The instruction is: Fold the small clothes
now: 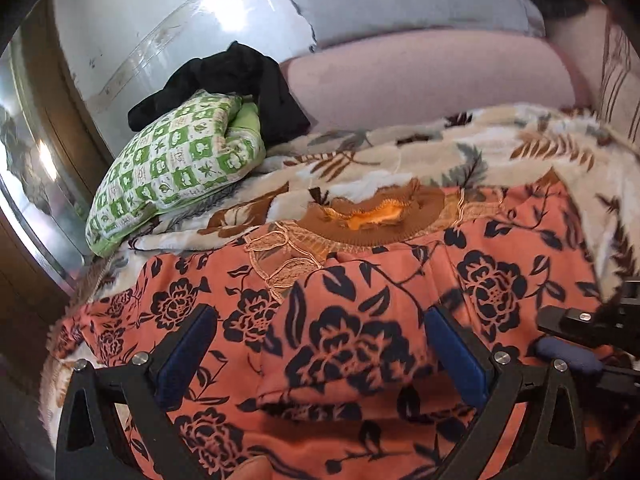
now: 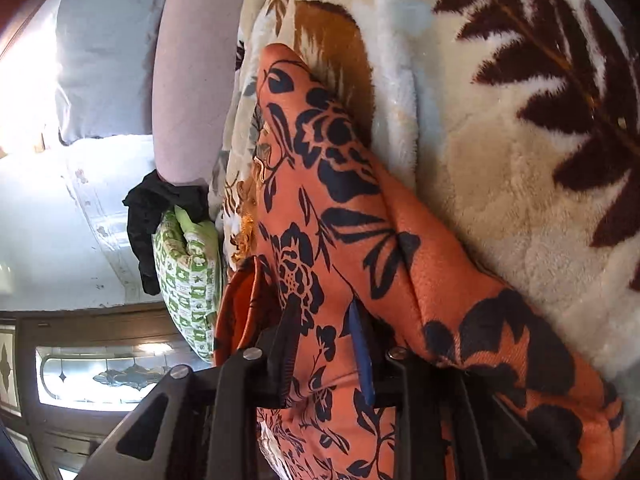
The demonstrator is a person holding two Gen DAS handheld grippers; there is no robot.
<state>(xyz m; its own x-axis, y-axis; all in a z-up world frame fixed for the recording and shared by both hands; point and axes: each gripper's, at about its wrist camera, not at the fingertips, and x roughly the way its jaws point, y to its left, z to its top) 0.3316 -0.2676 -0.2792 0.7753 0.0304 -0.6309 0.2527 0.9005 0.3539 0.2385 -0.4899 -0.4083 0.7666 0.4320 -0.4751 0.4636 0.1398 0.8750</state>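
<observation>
A: Folding is in hand — the orange flowered garment [image 1: 360, 320] is spread on the leaf-patterned blanket [image 1: 400, 160], and one flap of it is already laid over the middle. On the left, by the wall, a green checked pillow [image 1: 176, 172] with a black cloth [image 1: 240, 76] on top is seen; these are not touched.

B: And the left gripper [image 1: 320, 344]?

A: Its jaws are held wide apart, one blue pad on each side of the raised fold. No cloth is pinched there, as far as can be judged; the fabric only lies between them.

B: Further right, the other one?

A: The right gripper [image 2: 328, 340] is seen nearly closed — a fold of the same garment [image 2: 340, 200] is caught between its pads, so the cloth seems to be gripped near its right edge, just beside the bare blanket [image 2: 500, 160]. The view is rolled on its side.

B: What is called for next?

A: Probably the gripped edge must be carried across and laid flat, while the left side is kept down. Then the fold should be smoothed, since the fabric is bunched.
</observation>
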